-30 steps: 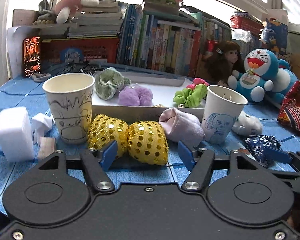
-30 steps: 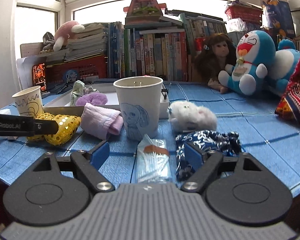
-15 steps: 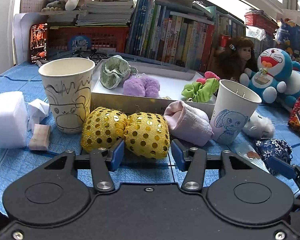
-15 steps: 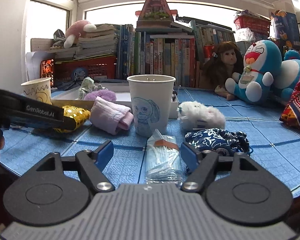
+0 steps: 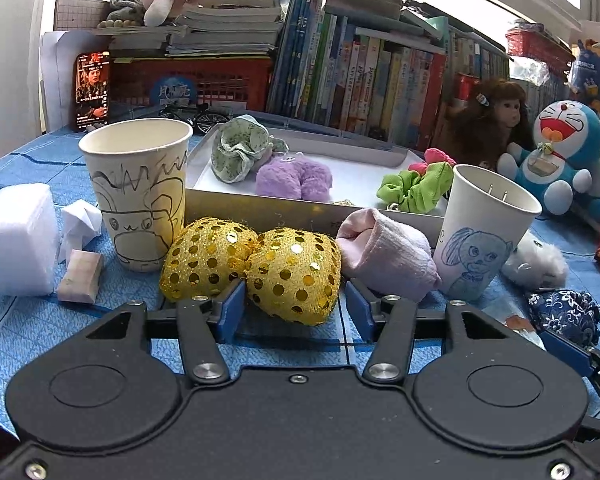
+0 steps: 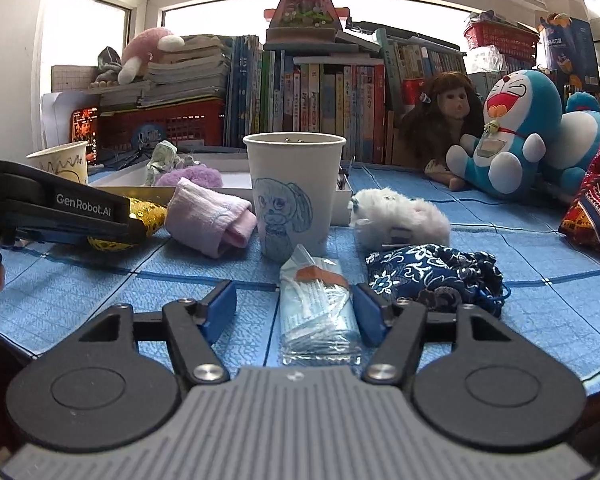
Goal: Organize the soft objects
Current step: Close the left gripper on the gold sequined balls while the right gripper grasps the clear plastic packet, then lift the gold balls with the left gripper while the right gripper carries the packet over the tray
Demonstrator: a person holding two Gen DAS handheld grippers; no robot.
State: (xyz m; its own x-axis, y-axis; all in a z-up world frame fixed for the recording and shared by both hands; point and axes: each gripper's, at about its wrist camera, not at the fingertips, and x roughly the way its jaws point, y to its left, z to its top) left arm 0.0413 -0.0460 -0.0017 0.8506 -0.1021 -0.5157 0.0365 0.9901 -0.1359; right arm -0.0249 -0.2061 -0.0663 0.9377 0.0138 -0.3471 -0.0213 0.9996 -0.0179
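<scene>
Narrowed since earlier, right tongs [image 6: 295,312] are closing around packet [image 6: 320,312]; left tongs [image 5: 295,312] are opening around gold pouch [image 5: 292,274].

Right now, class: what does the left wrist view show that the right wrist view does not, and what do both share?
Only the left wrist view shows the white foam block and the green scrunchie in the tray. Only the right wrist view shows the whole clear packet between the closing right tongs. Both show the gold sequin pouch, the pink sock and the dog-drawing cup.
</scene>
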